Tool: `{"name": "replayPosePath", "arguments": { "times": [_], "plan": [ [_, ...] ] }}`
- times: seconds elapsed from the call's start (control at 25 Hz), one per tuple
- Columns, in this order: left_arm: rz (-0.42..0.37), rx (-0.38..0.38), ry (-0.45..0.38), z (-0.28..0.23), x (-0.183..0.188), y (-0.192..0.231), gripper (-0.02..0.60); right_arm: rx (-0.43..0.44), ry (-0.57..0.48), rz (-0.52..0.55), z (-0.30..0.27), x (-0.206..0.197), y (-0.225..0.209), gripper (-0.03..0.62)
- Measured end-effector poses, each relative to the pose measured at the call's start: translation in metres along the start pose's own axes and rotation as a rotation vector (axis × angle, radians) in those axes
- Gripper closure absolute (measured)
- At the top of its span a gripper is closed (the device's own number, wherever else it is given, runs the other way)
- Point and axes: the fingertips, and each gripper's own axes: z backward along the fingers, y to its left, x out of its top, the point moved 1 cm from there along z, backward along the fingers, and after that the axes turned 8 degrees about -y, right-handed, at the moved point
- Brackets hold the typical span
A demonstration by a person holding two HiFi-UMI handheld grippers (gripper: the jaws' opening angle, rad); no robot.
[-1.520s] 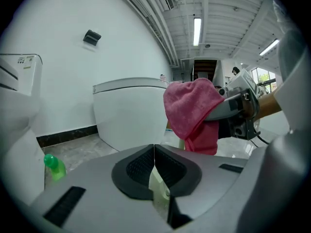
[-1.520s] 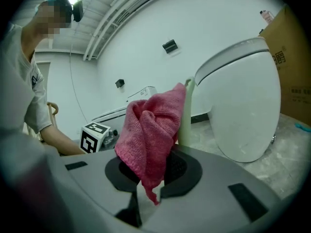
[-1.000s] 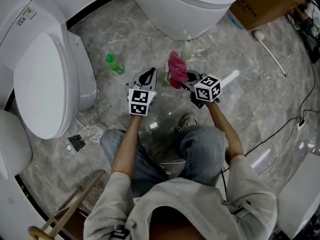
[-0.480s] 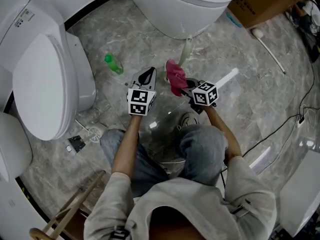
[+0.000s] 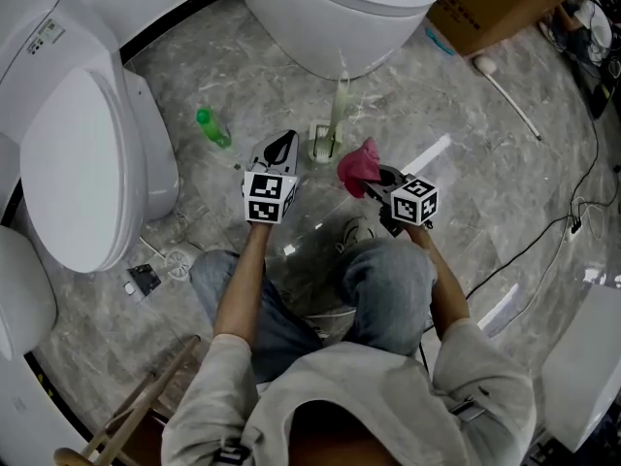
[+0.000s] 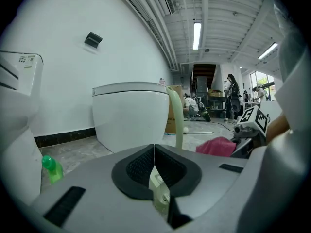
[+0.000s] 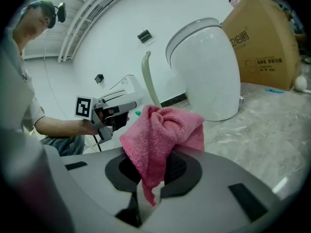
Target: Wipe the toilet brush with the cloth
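The toilet brush (image 5: 339, 100) has a pale green handle and stands upright in its holder (image 5: 323, 148) on the floor, just below the white toilet bowl (image 5: 340, 17). My right gripper (image 5: 372, 176) is shut on a bunched pink cloth (image 5: 357, 166), a little right of the holder and apart from the handle. In the right gripper view the cloth (image 7: 163, 130) fills the jaws, with the handle (image 7: 150, 81) behind it. My left gripper (image 5: 283, 146) is shut on nothing, just left of the holder. Its own view shows the handle (image 6: 178, 120) ahead and the cloth (image 6: 221, 146) to the right.
A green bottle (image 5: 213, 129) lies on the marble floor to the left. A second toilet (image 5: 87, 153) with its lid down stands at far left. At the upper right are a cardboard box (image 5: 495, 3) and a white long-handled tool (image 5: 505, 90). Cables (image 5: 582, 202) run along the right.
My right gripper has drawn the pink cloth down and to the right, off the brush handle, which now shows in full. The left gripper has barely moved.
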Motion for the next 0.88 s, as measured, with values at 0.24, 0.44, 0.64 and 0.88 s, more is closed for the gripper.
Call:
{"name": "replayPosePath", "arguments": {
  "times": [0.24,0.44,0.64,0.88],
  "plan": [
    [-0.004,-0.003,-0.012,0.004,0.007,-0.004,0.561,0.015,-0.119,0.111,0.002,0.078,0.008,0.522],
    [-0.004,0.013,-0.02,0.01,0.011,0.001,0.56,0.043,-0.219,0.172,-0.007,0.148,0.014,0.522],
    [-0.003,0.024,-0.031,0.013,0.015,0.005,0.56,0.045,-0.29,0.209,-0.008,0.201,0.01,0.522],
    [-0.009,0.027,-0.027,0.013,0.014,0.004,0.56,0.077,-0.33,0.178,-0.017,0.225,0.011,0.522]
  ]
}}
